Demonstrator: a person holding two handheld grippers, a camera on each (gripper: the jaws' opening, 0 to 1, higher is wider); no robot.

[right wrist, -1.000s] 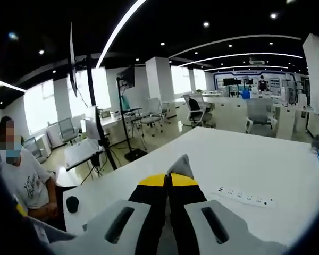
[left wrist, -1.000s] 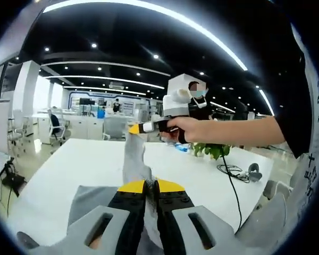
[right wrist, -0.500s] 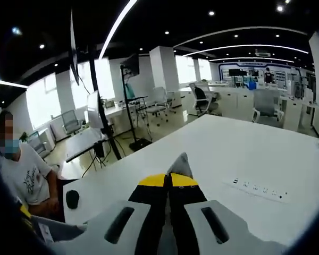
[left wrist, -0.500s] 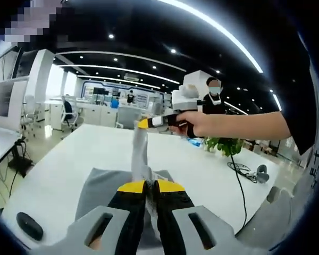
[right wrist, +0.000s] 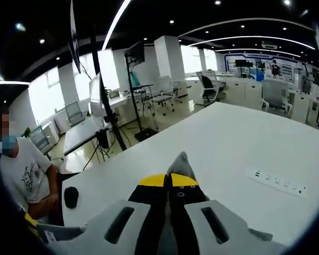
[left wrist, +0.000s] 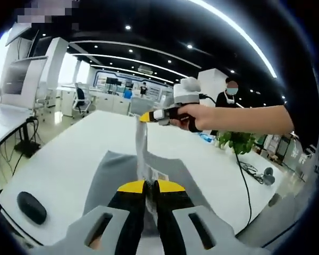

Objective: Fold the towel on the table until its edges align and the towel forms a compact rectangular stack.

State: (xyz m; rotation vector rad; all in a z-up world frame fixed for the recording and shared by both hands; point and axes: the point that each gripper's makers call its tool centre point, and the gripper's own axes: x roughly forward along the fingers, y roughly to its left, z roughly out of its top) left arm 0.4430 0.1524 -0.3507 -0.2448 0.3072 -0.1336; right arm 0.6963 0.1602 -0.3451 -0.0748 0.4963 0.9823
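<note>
Office space stretches behind a long white bench [left wrist: 58,159], with ceiling strip lights, desks and swivel chairs; no writing on anything is legible.

On that bench lies the grey towel [left wrist: 114,175], its lower part spread flat and its upper edge lifted into a taut, narrow strip that runs up and away from the bench. The left gripper [left wrist: 149,185] has its yellow-tipped jaws pressed together on the near end of that strip. At the far end, the right gripper [left wrist: 147,117], held in a person's hand [left wrist: 194,116], pinches the towel's top corner, so the lifted edge stretches between the two grippers.

In the right gripper view, the right gripper's jaws are closed on a small grey peak of towel that pokes out past the tips.

A dark computer mouse [left wrist: 31,207] sits on the bench left of the towel, near the bench's edge. A white power strip [right wrist: 276,181] lies on the bench, well apart from the towel. Bare white surface surrounds the towel on every side.
</note>
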